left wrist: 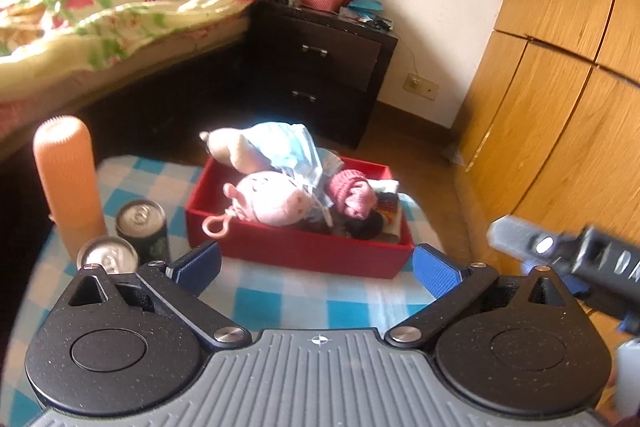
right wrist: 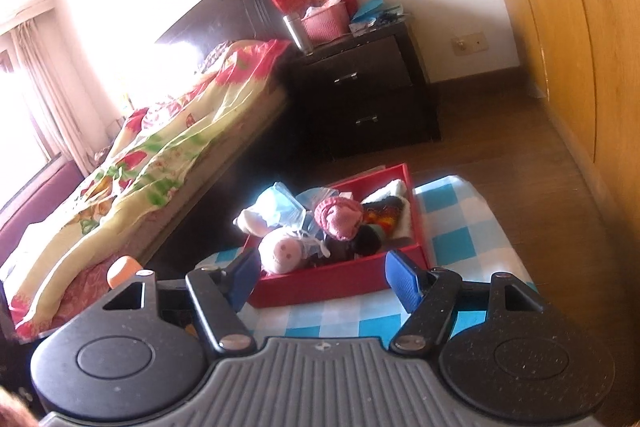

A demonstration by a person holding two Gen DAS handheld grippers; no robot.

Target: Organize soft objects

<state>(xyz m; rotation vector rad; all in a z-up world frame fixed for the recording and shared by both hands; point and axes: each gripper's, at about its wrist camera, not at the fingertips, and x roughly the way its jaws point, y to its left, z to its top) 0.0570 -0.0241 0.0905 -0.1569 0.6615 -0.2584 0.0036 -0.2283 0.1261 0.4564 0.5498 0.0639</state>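
Observation:
A red box (left wrist: pixel 304 251) stands on a blue-and-white checked cloth (left wrist: pixel 280 303). Soft things fill it: a pink pig plush (left wrist: pixel 276 201) with a keyring loop, a white plush (left wrist: pixel 230 147), blue face masks (left wrist: pixel 292 147), a pink knitted hat (left wrist: pixel 354 195) and a white towel (left wrist: pixel 386 185). My left gripper (left wrist: pixel 318 267) hangs just before the box's near wall, open, with nothing between its blue pads. In the right wrist view the same box (right wrist: pixel 320 287) lies ahead with the pig (right wrist: pixel 280 251) and hat (right wrist: pixel 340 217). My right gripper (right wrist: pixel 323 277) is open and empty too.
Two drink cans (left wrist: pixel 142 227) (left wrist: pixel 108 257) and a tall orange cylinder (left wrist: pixel 66 183) stand left of the box. A bed (left wrist: pixel 100 19) with a floral quilt lies to the left, a dark nightstand (left wrist: pixel 320 67) behind, wooden wardrobe doors (left wrist: pixel 560 67) on the right.

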